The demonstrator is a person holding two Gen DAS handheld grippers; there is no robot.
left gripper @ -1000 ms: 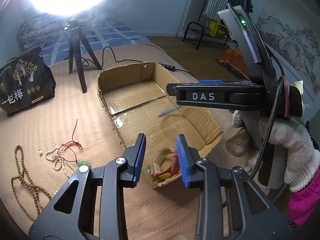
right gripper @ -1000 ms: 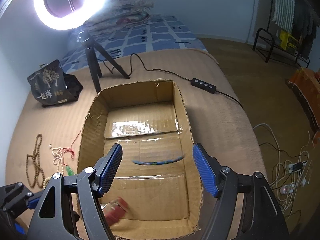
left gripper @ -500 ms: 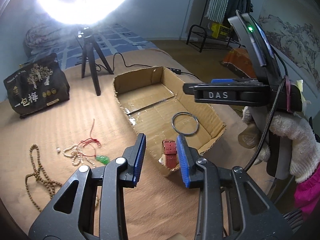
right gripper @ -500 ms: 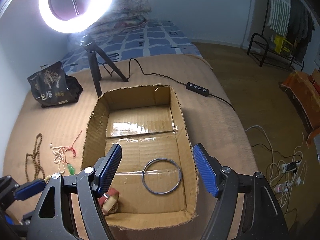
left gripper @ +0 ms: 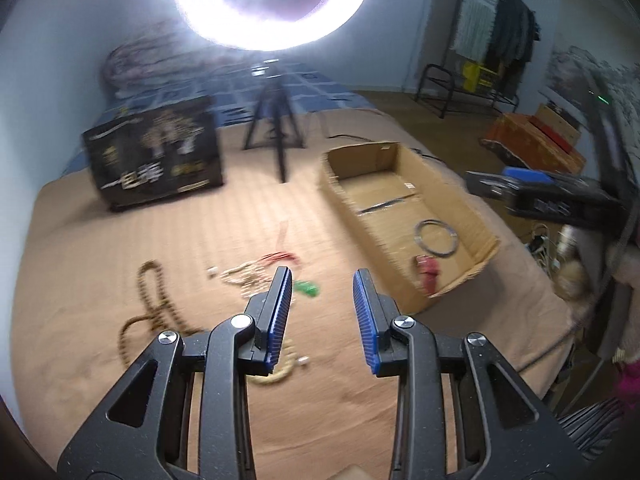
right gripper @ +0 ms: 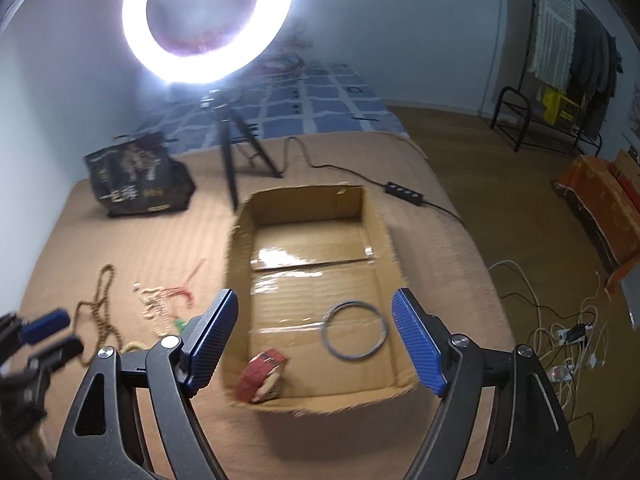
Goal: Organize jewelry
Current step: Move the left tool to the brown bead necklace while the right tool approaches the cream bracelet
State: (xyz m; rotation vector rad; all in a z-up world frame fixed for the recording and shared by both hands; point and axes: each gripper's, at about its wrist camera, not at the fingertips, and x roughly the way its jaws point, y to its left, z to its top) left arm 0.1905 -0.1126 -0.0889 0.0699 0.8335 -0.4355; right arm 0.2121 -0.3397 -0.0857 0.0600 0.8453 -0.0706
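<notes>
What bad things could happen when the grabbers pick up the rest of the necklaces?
The pale bead necklace lies tangled with a red cord and a green pendant, so the open left gripper might drag all three together. The brown bead strand is long and might snag on the cardboard box wall.

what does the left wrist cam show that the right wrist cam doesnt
Only the left wrist view shows the left gripper head-on with its jaws open, plus a cream bead loop lying under its fingers.

Only the right wrist view shows the right gripper head-on, jaws wide open over the box, the inline cable switch and the tangle of white cables on the floor.

Both show the cardboard box holding the metal bangle and the red bracelet, the brown bead strand, the ring light and the black bag.
</notes>
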